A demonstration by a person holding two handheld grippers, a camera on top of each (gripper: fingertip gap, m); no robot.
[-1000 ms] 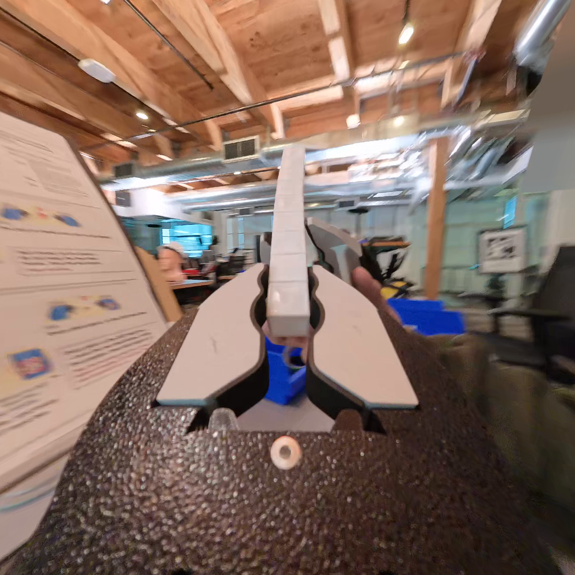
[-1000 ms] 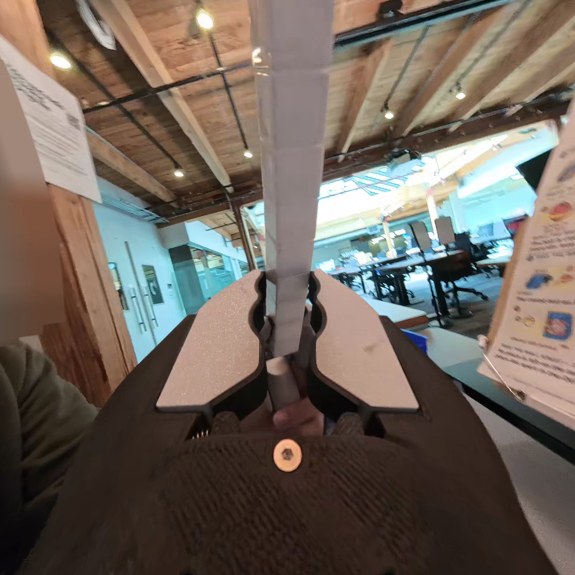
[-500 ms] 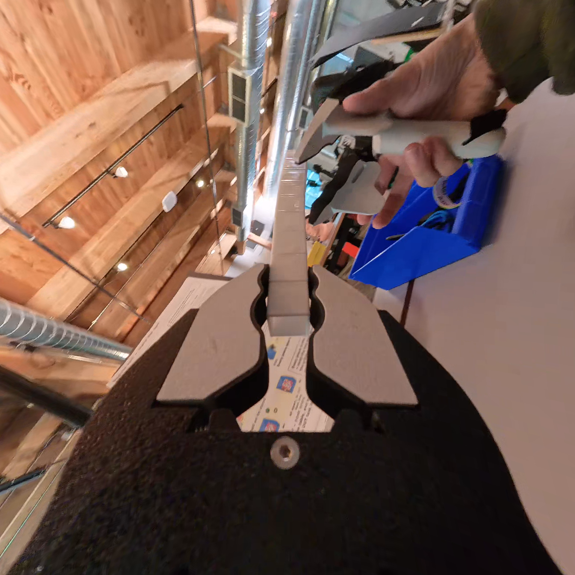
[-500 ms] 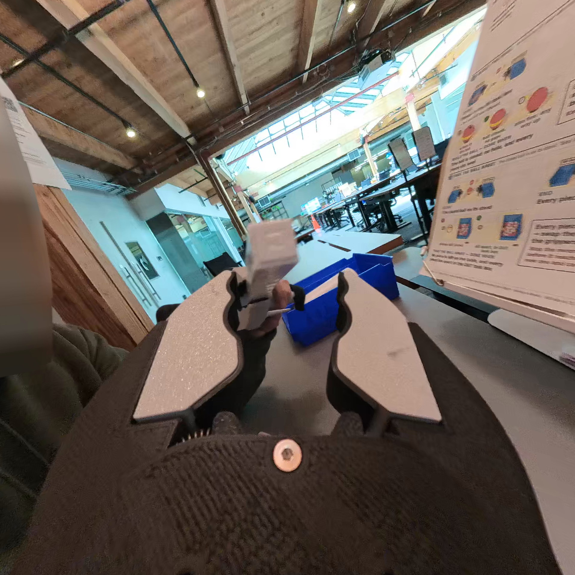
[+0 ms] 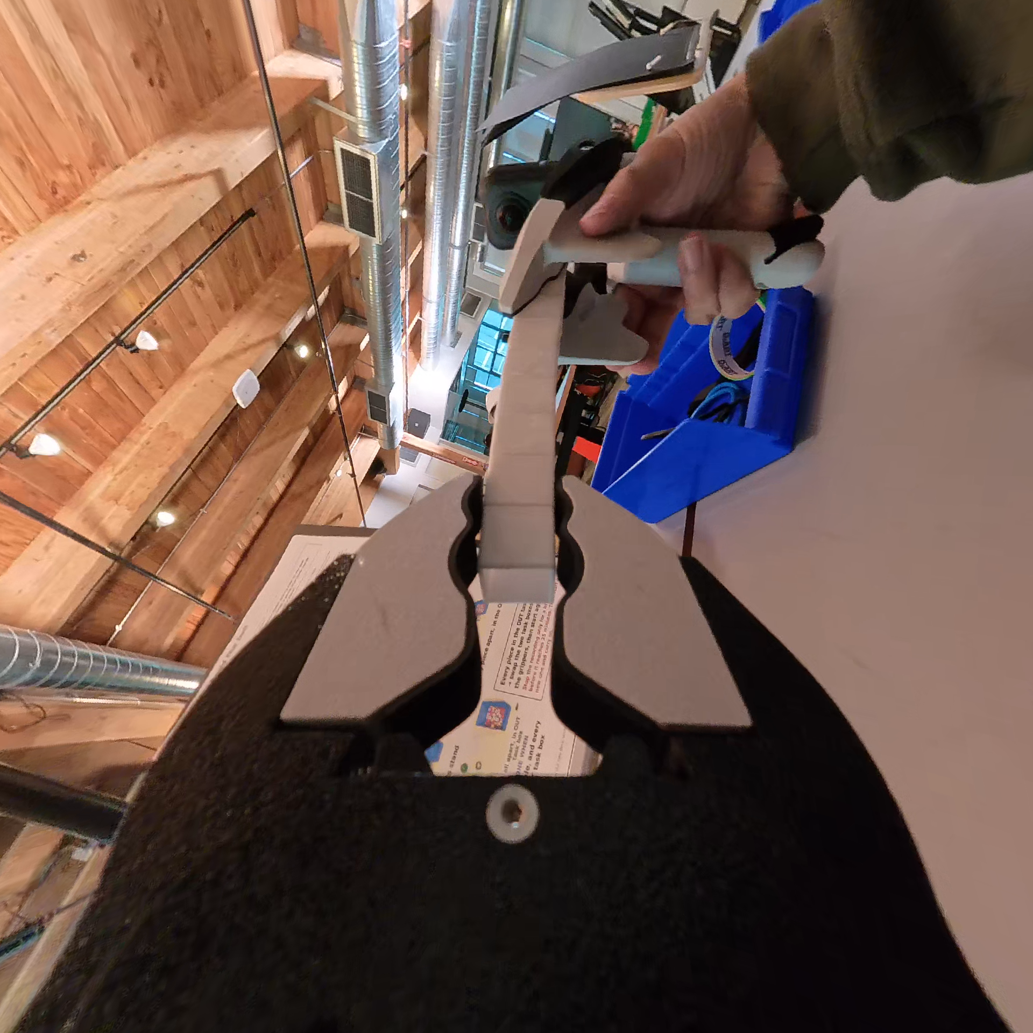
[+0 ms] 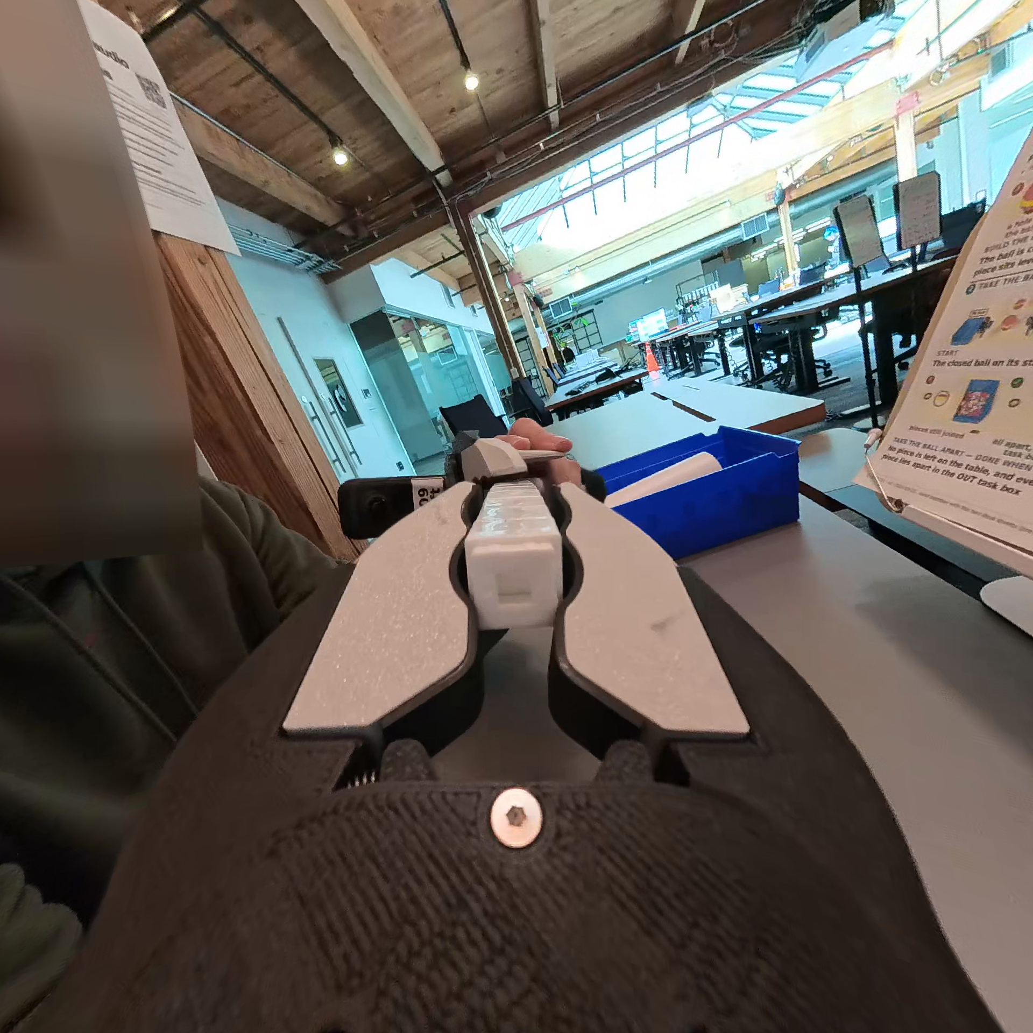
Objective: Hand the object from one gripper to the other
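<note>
A long white segmented bar (image 5: 522, 447) runs between my two grippers. My left gripper (image 5: 517, 492) is shut on the bar's near end. The bar's far end sits between the fingers of my right gripper (image 5: 553, 302), which a hand (image 5: 699, 167) holds above the table. In the right wrist view my right gripper (image 6: 511, 497) is shut on the bar's square end (image 6: 514, 564). The bar runs away from it to the left gripper (image 6: 494, 455), which is partly hidden behind the bar.
A blue bin (image 6: 726, 503) stands on the grey table (image 6: 838, 643) just behind the grippers; it also shows in the left wrist view (image 5: 699, 464). An instruction sheet on a stand (image 6: 978, 391) is at the right. A wooden post (image 6: 235, 391) and the person's green sleeve (image 6: 140, 643) are at the left. There is about 8 cm between the tips of the two grippers.
Half a second ago my right gripper was open, apart from the bar. It has now closed on the bar's free end. My left gripper has kept its hold and turned sideways.
</note>
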